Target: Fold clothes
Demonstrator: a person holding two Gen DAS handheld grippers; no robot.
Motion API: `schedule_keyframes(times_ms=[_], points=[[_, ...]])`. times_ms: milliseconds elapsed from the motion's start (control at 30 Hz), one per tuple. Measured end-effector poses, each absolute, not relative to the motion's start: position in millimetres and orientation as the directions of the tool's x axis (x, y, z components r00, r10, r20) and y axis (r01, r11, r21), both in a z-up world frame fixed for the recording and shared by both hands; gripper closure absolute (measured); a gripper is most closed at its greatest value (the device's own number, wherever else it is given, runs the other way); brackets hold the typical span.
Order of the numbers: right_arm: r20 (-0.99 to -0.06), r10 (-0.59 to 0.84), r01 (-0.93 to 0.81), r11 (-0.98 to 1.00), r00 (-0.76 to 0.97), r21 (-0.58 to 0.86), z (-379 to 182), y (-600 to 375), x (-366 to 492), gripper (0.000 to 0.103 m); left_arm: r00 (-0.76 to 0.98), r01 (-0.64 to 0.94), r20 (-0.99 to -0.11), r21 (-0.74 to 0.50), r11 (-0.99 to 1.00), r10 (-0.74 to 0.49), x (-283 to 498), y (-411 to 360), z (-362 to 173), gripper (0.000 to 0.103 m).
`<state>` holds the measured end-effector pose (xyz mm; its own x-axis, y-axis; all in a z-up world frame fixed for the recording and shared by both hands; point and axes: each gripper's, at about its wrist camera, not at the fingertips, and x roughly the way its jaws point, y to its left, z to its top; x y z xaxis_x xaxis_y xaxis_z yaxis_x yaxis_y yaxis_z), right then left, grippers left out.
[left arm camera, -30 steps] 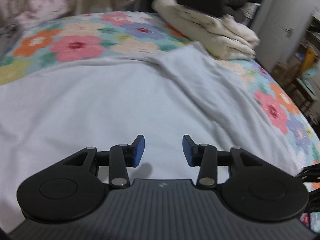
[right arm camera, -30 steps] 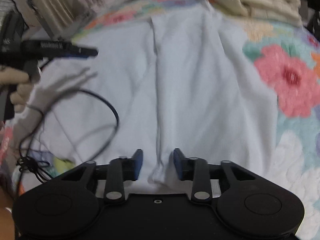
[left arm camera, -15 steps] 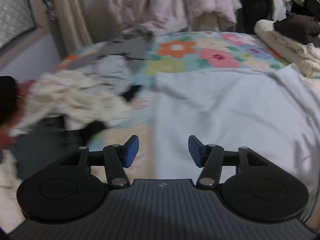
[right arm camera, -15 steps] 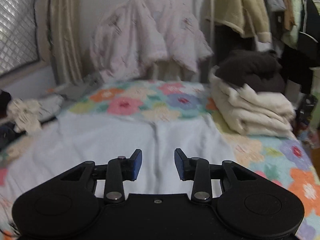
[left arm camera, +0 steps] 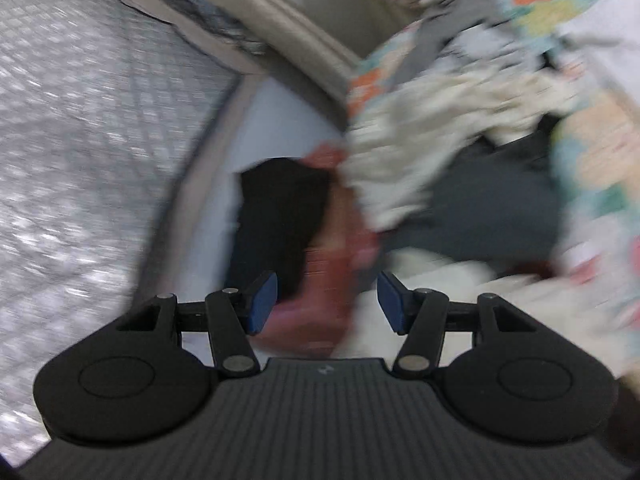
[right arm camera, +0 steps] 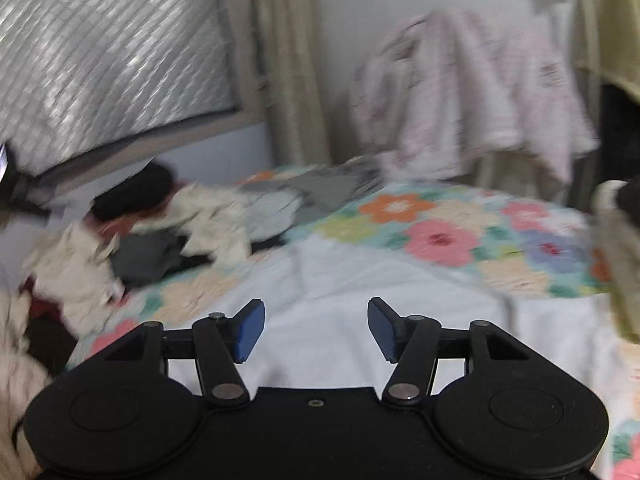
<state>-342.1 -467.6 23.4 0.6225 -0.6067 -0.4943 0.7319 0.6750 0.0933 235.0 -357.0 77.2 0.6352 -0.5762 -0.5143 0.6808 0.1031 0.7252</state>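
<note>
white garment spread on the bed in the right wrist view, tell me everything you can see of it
The white garment is a plain, soft-looking cloth spread nearly flat on the floral quilt, with shallow creases and one ridge running towards its far edge. Its left edge lies near the pile of unfolded clothes. Nothing grips it; the near part is hidden behind the right claw.

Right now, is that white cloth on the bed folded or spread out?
Spread: the white cloth lies flat across the flowered quilt.

My left wrist view: close, tilted down over clothes pile (left arm camera: 420,152). My right wrist view: farther back, across bed (right arm camera: 440,240). Both share pile.
</note>
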Motion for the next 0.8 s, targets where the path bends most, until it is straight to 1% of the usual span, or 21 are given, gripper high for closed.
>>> schedule_keyframes(times_ms=[33, 100, 133, 167, 200, 267, 300, 333, 367, 433, 533, 600, 667, 733, 800], points=[[-0.509, -0.596, 0.722, 0.688, 0.621, 0.075, 12.9, -466.6, -331.5, 0.040, 0.658, 0.652, -0.486, 0.750, 0.113, -0.575, 246.6, -354.8, 81.3, 0.048], [-0.540, -0.537, 0.672, 0.737, 0.648, 0.073, -12.2, -466.6, -306.2, 0.040, 0.595, 0.722, -0.511, 0.678, 0.134, -0.621, 245.1, -352.4, 87.5, 0.048], [-0.555, -0.494, 0.633, 0.770, 0.670, 0.079, -24.7, -465.6, -291.7, 0.041, 0.516, 0.791, -0.540, 0.599, 0.128, -0.665, 234.6, -353.7, 86.0, 0.048], [-0.567, -0.462, 0.602, 0.795, 0.682, 0.077, -34.9, -464.9, -277.5, 0.041, 0.433, 0.851, -0.560, 0.512, 0.116, -0.707, 223.9, -355.0, 84.5, 0.046], [-0.582, -0.437, 0.579, 0.812, 0.686, 0.073, -44.6, -465.1, -261.7, 0.042, 0.341, 0.903, -0.582, 0.422, 0.084, -0.738, 206.9, -359.1, 75.5, 0.040], [-0.612, -0.387, 0.536, 0.841, 0.690, 0.073, -60.6, -465.3, -230.2, 0.042, 0.241, 0.951, -0.628, 0.306, 0.051, -0.740, 172.8, -373.8, 49.3, 0.035], [-0.623, -0.351, 0.505, 0.859, 0.700, 0.083, -66.6, -464.5, -215.2, 0.045, 0.194, 0.970, -0.665, 0.238, 0.041, -0.721, 154.3, -384.9, 31.5, 0.035], [-0.629, -0.321, 0.474, 0.876, 0.708, 0.087, -70.6, -462.6, -202.7, 0.045, 0.092, 0.993, -0.689, 0.116, 0.016, -0.719, 138.9, -394.1, 14.5, 0.035], [-0.638, -0.294, 0.442, 0.893, 0.712, 0.082, -74.1, -459.2, -189.7, 0.046, -0.013, 1.000, -0.699, -0.009, -0.009, -0.715, 123.5, -403.3, -2.5, 0.035], [-0.658, -0.254, 0.390, 0.918, 0.709, 0.066, -78.4, -451.9, -167.7, 0.046, -0.206, 0.970, -0.684, -0.240, -0.051, -0.700, 95.9, -417.7, -32.0, 0.035], [-0.684, -0.165, 0.326, 0.939, 0.710, 0.111, -84.3, -451.7, -147.2, 0.046, -0.274, 0.924, -0.669, -0.381, 0.002, -0.691, 66.2, -433.7, -59.3, 0.035], [-0.706, -0.148, 0.300, 0.949, 0.693, 0.096, -89.6, -449.9, -135.1, 0.046, -0.224, 0.926, -0.670, -0.372, 0.059, -0.708, 58.8, -444.3, -72.7, 0.035], [-0.719, -0.154, 0.285, 0.956, 0.678, 0.064, -94.3, -444.6, -123.6, 0.046, -0.182, 0.915, -0.690, -0.379, 0.136, -0.700, 55.7, -441.4, -89.6, 0.035], [-0.731, -0.162, 0.281, 0.959, 0.662, 0.042, -97.9, -438.4, -112.4, 0.045, -0.168, 0.896, -0.742, -0.390, 0.214, -0.649, 58.3, -444.0, -108.5, 0.035], [-0.745, -0.160, 0.278, 0.960, 0.648, 0.036, -100.8, -433.6, -103.2, 0.042, -0.140, 0.905, -0.772, -0.354, 0.236, -0.620, 57.2, -435.5, -111.0, 0.035]])
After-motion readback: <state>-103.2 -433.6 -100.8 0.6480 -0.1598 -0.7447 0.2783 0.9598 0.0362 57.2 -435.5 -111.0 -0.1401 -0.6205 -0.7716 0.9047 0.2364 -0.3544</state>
